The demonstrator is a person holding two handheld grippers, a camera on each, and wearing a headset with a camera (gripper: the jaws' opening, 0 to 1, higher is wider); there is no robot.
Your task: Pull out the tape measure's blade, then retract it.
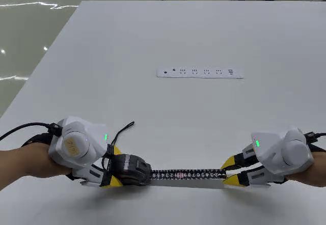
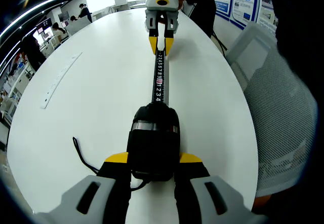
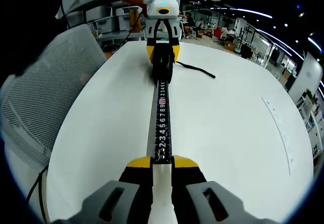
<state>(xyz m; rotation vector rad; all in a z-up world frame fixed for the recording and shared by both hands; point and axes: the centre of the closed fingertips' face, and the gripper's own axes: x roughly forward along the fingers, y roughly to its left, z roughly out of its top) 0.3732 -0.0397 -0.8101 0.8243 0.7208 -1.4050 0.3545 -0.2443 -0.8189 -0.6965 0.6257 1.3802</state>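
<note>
The head view looks forward and down from above the near edge of the white tabletop (image 1: pixel 204 31). The left gripper view sits close behind the tape measure (image 2: pixel 153 140) and faces along the blade (image 2: pixel 158 77) toward the right gripper (image 2: pixel 161 46). The right gripper view faces the opposite way toward the left gripper (image 3: pixel 162 61). All three views share the blade.

White table (image 1: pixel 153 36) with power strip (image 1: pixel 199 73)
</note>
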